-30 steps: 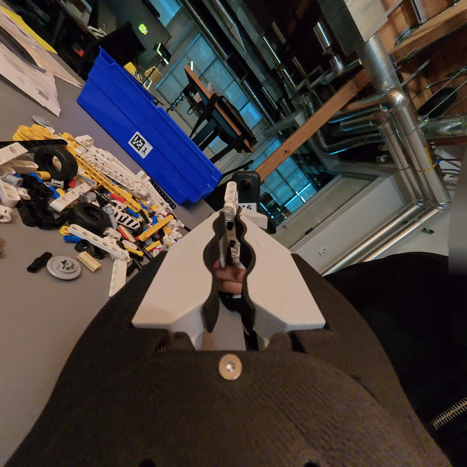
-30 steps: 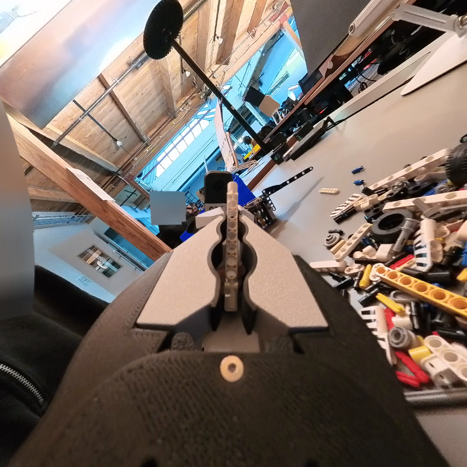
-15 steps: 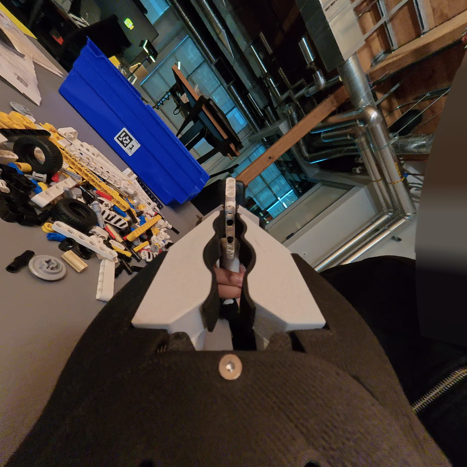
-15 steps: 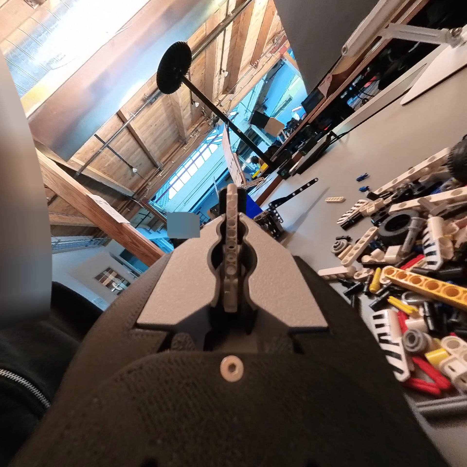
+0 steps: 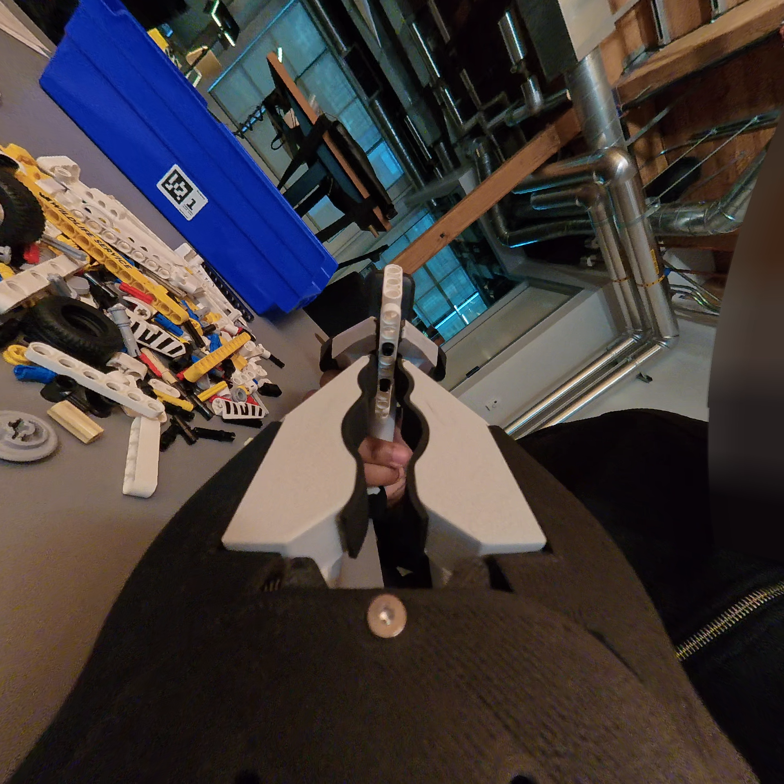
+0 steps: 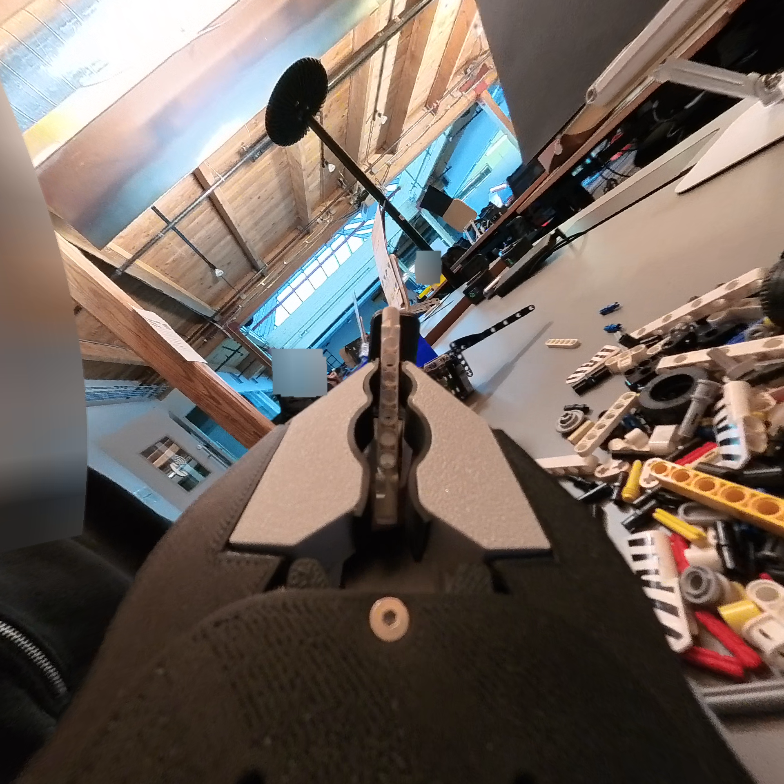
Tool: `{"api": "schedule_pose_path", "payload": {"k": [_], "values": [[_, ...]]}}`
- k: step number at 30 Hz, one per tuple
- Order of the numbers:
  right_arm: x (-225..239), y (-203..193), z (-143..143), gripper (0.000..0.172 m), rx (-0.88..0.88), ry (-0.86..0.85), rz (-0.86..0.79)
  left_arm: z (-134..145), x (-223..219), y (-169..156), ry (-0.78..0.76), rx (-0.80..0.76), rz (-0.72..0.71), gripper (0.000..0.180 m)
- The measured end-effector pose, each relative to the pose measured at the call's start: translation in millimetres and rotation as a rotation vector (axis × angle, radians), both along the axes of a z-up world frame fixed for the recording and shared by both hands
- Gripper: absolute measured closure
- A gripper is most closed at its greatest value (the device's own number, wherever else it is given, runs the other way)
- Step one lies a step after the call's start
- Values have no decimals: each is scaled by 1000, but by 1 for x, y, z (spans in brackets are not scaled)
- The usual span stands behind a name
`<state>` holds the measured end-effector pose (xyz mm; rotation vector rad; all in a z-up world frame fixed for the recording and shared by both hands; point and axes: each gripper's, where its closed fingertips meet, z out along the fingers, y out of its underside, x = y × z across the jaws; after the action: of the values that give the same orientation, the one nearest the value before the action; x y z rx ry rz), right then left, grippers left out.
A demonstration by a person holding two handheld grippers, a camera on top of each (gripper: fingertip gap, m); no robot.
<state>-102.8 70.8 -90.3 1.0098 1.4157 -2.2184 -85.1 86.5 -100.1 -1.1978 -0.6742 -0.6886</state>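
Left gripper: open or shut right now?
Shut. The left gripper has both dark pads closed against a white holed beam, which sticks out past the fingertips, above the grey table.

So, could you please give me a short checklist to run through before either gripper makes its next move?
1. Left gripper shut on the white holed beam: ok, jaws closed against its sides.
2. Right gripper shut on its pale holed beam: ok, beam sits straight between the jaws.
3. Both beams lifted clear of the grey table: ok.
4. Black pins in the white holed beam's holes fully seated: cannot tell.
5. The two beams aligned with each other: cannot tell, the views do not settle it.
6. Loose parts pile and blue bin away from the jaws: ok, both lie off to the side.
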Motion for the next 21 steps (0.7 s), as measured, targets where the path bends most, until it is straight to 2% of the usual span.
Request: {"api": "schedule_pose_path", "payload": {"k": [8, 14, 15, 16, 17, 18, 19, 21], "values": [[0, 3, 3, 168, -102, -65, 62, 2, 1, 1, -1, 3, -17, 175], [0, 2, -1, 168, -71, -73, 60, -3, 2, -2, 62, -69, 13, 175], [-1, 5, 0, 168, -94, -82, 64, -2, 2, -2, 37, -48, -1, 175], [-8, 21, 9, 167, -207, -116, 34, -1, 1, -6, 13, -22, -5, 180], [-22, 53, 16, 168, -345, -169, -3, 2, -8, -20, -15, 22, 50, 180], [-32, 76, 13, 169, -341, -167, -69, 5, -17, -36, -39, 63, 92, 180], [-35, 76, 4, 168, -208, -118, -128, 5, -19, -42, -33, 59, 106, 180], [-14, 42, 15, 167, -158, -63, -42, 0, -12, -27, 39, -36, 88, 180]]}}
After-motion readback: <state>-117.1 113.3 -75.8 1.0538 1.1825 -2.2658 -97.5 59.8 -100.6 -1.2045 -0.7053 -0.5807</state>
